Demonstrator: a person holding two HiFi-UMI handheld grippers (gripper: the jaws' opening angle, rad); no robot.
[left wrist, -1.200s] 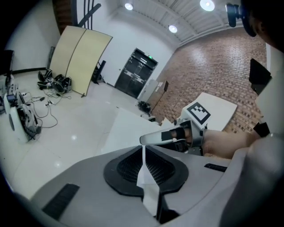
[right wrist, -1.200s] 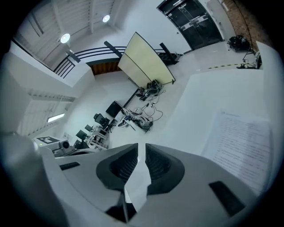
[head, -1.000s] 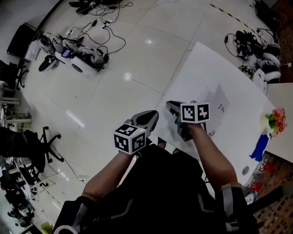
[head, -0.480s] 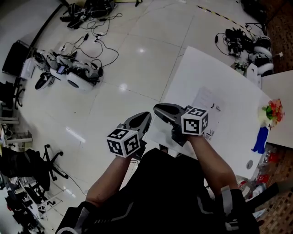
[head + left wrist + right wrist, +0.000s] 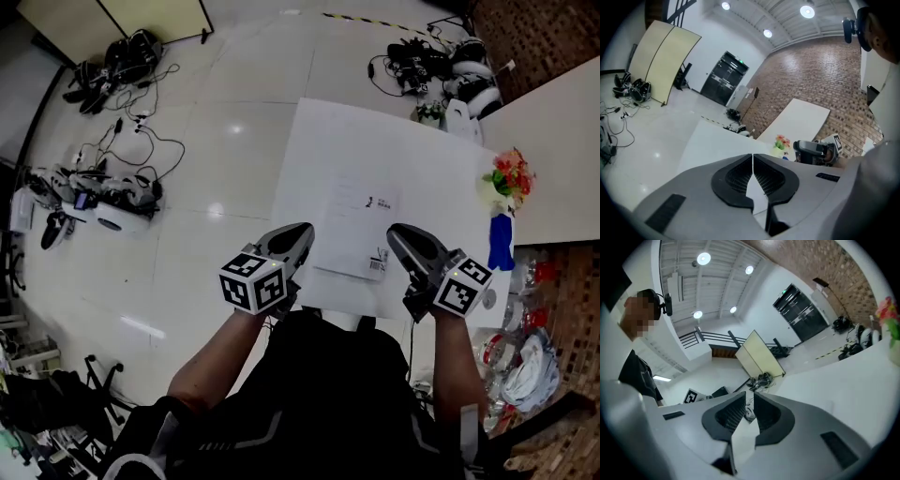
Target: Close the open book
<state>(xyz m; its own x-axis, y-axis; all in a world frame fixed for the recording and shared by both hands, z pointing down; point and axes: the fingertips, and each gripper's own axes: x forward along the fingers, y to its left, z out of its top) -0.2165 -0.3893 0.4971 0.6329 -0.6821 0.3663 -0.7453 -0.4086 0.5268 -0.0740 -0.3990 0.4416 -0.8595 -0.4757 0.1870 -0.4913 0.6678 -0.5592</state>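
Observation:
A thin white book (image 5: 352, 220) lies flat on the white table (image 5: 319, 141), showing a single cover with small print and a barcode at its near right corner. My left gripper (image 5: 302, 231) hovers at the book's near left corner; in the left gripper view its jaws (image 5: 753, 155) meet at the tips, shut and empty. At the book's near right, clear of it, is my right gripper (image 5: 399, 234). In the right gripper view its jaws (image 5: 749, 392) stand a narrow slit apart with nothing between them. Neither gripper touches the book.
A small vase of flowers (image 5: 506, 180) and a blue object (image 5: 500, 248) stand at the table's right edge. A second white table (image 5: 553, 141) adjoins on the right. Cables and gear (image 5: 103, 197) lie on the floor at left, more gear (image 5: 441, 66) beyond the table.
The right gripper has swung from over the book's near left side to its near right side. The left gripper has edged forward to the table's near edge. The head view has shifted.

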